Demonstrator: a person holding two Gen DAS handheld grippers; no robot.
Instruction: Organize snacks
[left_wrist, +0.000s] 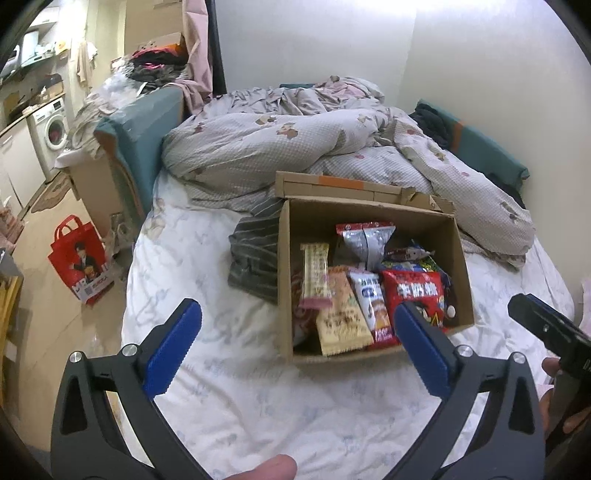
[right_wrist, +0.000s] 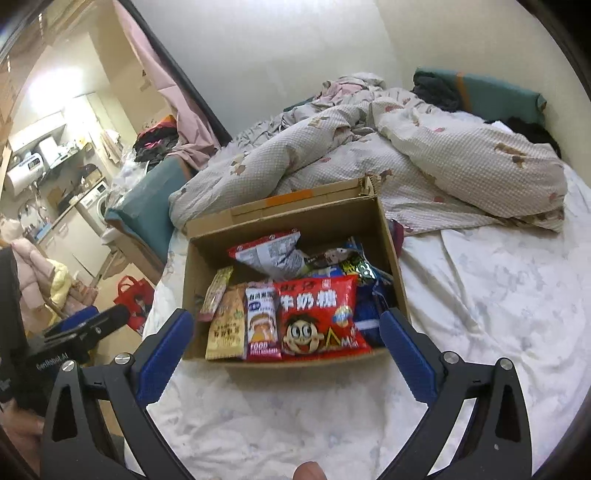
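An open cardboard box (left_wrist: 284, 258) (right_wrist: 192, 266) sits on the bed and holds several snack packets. Among them are a red bag with a cartoon face (left_wrist: 415, 291) (right_wrist: 317, 314), a silver bag with red trim (left_wrist: 365, 240) (right_wrist: 273, 251), a tan packet (left_wrist: 341, 317) (right_wrist: 227, 325), a white and red packet (left_wrist: 373, 306) (right_wrist: 260, 321) and a pink-ended bar (left_wrist: 314, 277) (right_wrist: 216, 291). My left gripper (left_wrist: 295, 314) is open and empty, just short of the box's near side. My right gripper (right_wrist: 286, 321) is open and empty, its fingers either side of the box's near edge.
A rumpled patterned duvet (left_wrist: 295, 144) (right_wrist: 424, 158) lies behind the box. A striped grey cloth (left_wrist: 255, 251) lies left of the box. White sheet (left_wrist: 258, 398) (right_wrist: 480, 295) surrounds it. A red shopping bag (left_wrist: 79, 258) stands on the floor at left. The right gripper's body (left_wrist: 554, 332) shows at the edge.
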